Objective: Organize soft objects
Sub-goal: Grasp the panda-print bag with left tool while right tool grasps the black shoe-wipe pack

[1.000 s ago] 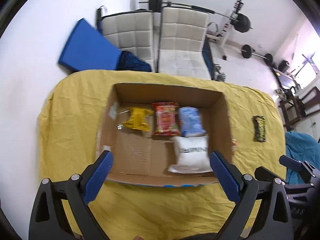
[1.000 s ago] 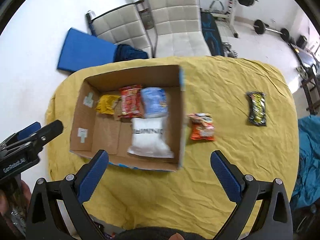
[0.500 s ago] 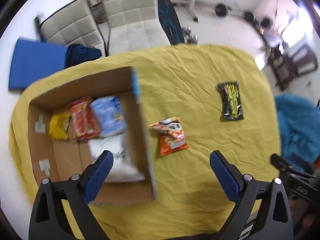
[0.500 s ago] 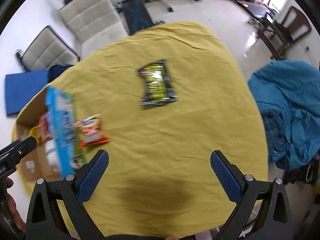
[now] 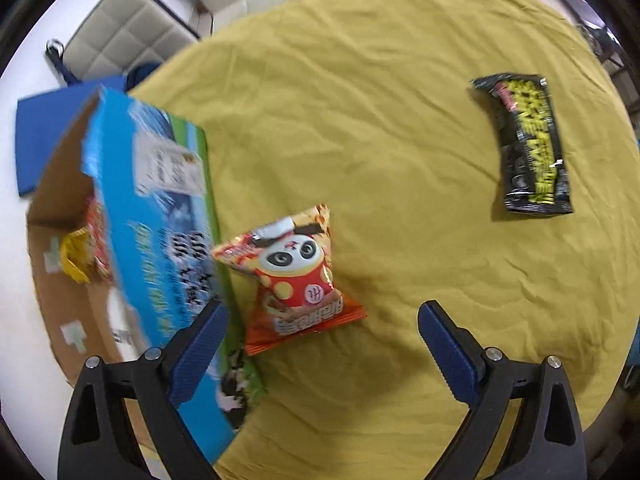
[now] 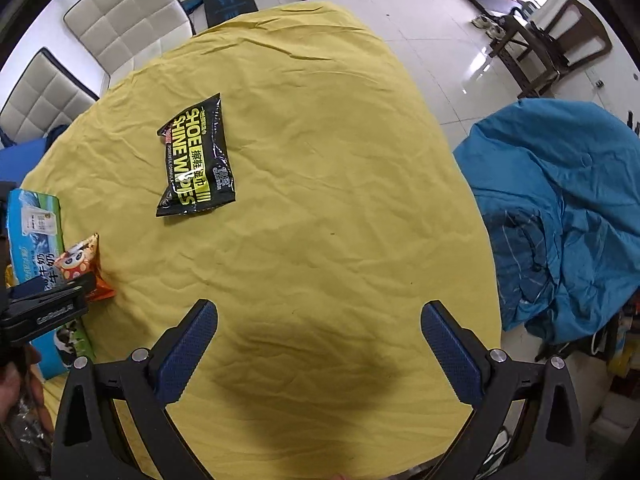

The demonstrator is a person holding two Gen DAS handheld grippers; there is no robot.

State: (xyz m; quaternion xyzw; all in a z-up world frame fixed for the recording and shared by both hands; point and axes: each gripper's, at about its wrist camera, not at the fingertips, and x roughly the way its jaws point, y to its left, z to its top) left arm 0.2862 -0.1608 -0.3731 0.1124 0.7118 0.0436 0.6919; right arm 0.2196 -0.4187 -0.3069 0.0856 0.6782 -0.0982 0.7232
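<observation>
- A cardboard box [image 5: 60, 308] with a blue printed outer wall is seen at the left edge of the bench [image 5: 380, 152], which is covered by a creased yellow cloth.
- Inside the box, a yellow packet [image 5: 76, 256] and a red packet [image 5: 98, 236] are seen against the far end; part of a white pouch [image 5: 120, 312] is seen nearer the camera. The rest of the interior is hidden by the box wall and blurred.
- An orange panda-print snack bag [image 5: 294, 276] is seen lying on the cloth just outside the box, just beside its printed wall; whether it touches the wall cannot be told.
- A black and yellow packet of shoe shine wipes [image 6: 194, 160] is seen lying flat on the cloth, well apart from the box and from the snack bag.
- The left gripper [image 5: 322, 340] is held above the bench with its jaws spread wide and nothing between them; the panda bag is framed just ahead of its left finger.
- The right gripper [image 6: 318, 338] is held over bare cloth with its jaws likewise spread wide and empty; the wipes packet lies ahead of it and to its left.
- In the right wrist view, the left gripper is seen at the left edge, in front of the box and the panda bag.
- A heap of blue fabric [image 6: 560, 208] is seen to the right of the bench, and white padded chairs [image 6: 124, 8] beyond its far side.
</observation>
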